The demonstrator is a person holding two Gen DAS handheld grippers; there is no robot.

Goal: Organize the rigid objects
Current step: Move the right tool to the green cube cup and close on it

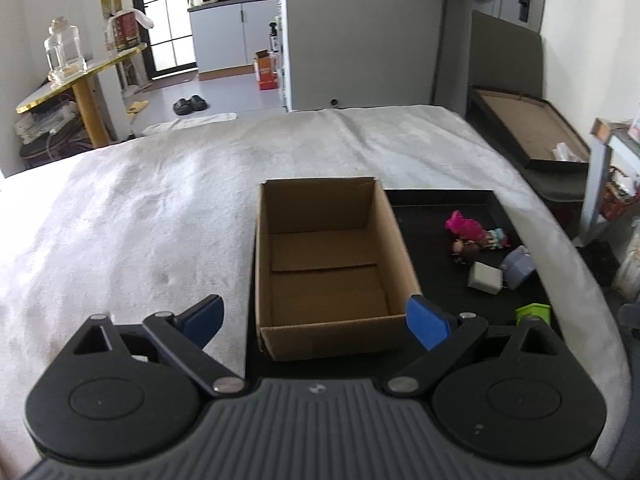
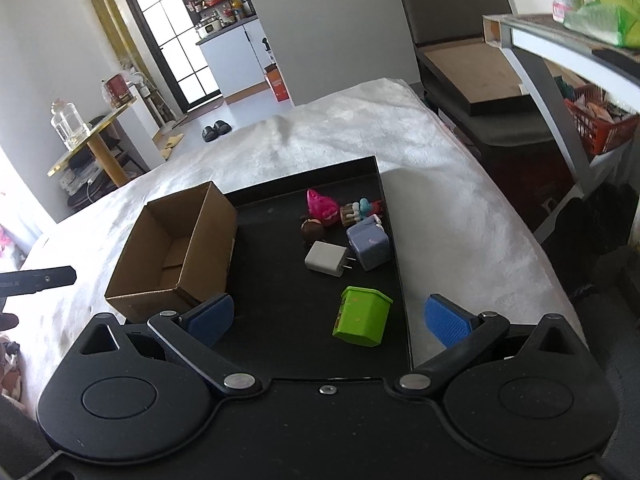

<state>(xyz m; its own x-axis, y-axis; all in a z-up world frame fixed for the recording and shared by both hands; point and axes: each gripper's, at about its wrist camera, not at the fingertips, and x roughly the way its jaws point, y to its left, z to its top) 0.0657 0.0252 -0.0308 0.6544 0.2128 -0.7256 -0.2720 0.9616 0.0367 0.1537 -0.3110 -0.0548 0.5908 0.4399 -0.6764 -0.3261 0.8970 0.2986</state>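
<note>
An open cardboard box (image 1: pixel 326 264) (image 2: pixel 176 248) with nothing in it stands on the left part of a black tray (image 1: pixel 436 204) (image 2: pixel 280 292). On the tray's right part lie a green box (image 2: pixel 362 316) (image 1: pixel 534 314), a white charger (image 2: pixel 326 259) (image 1: pixel 485 278), a lavender cube (image 2: pixel 369 243) (image 1: pixel 518 266), a pink toy (image 2: pixel 321 207) (image 1: pixel 462 224) and small dolls (image 2: pixel 360 210). My left gripper (image 1: pixel 316 322) is open just before the cardboard box. My right gripper (image 2: pixel 330 320) is open, low over the tray, with the green box between its fingers' line.
The tray rests on a bed with a white fleece cover (image 1: pixel 160 208) (image 2: pixel 440 184). Part of the left gripper (image 2: pixel 38 280) shows at the left edge. A dark bench (image 2: pixel 480 80) and a shelf with a red basket (image 2: pixel 600 128) stand right of the bed.
</note>
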